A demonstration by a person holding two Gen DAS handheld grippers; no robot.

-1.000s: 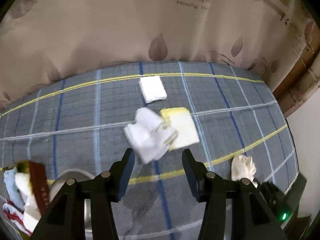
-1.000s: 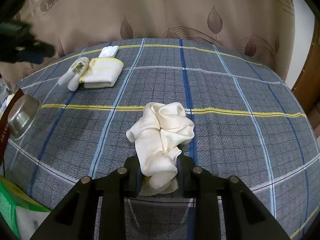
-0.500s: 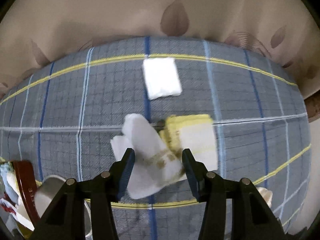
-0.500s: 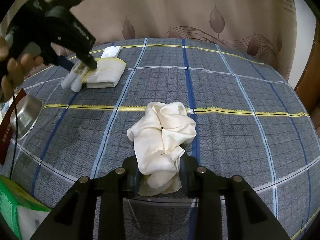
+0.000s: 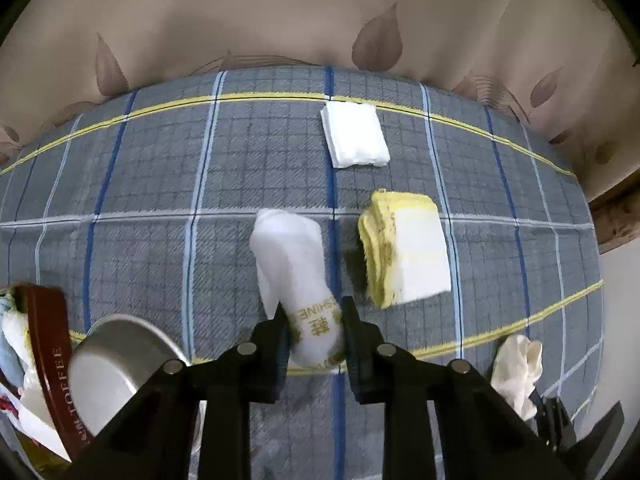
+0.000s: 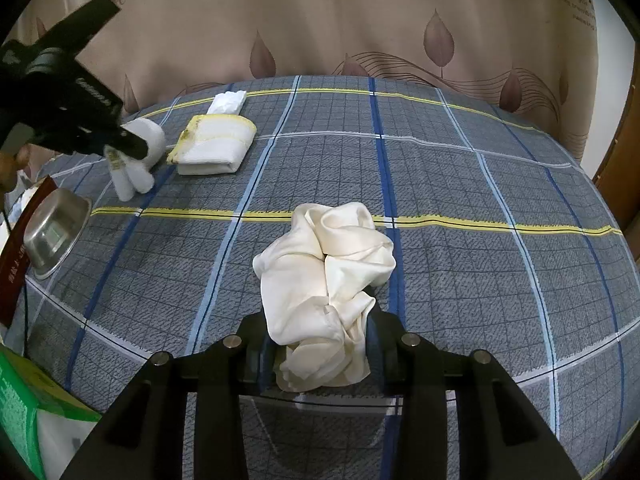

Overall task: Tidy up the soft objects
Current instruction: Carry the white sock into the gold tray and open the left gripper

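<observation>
across the plaid tablecloth (image 5: 140, 200), the left gripper (image 5: 314, 326) is pinching the white sock (image 5: 296, 264) at frame centre while the right gripper (image 6: 320, 354) is clamping the cream cloth (image 6: 324, 276), apparently mid-gathering, next needing placement beside the folded towel (image 5: 408, 256).

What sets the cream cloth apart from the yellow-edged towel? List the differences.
The cream cloth is crumpled into a loose bunch; the yellow-edged towel is folded into a flat stack.
The cloth looks smooth and plain cream; the towel is white with yellow borders.
The cloth is pinched in the right gripper; the towel lies free on the checked sheet.
Both are soft fabric.
</observation>
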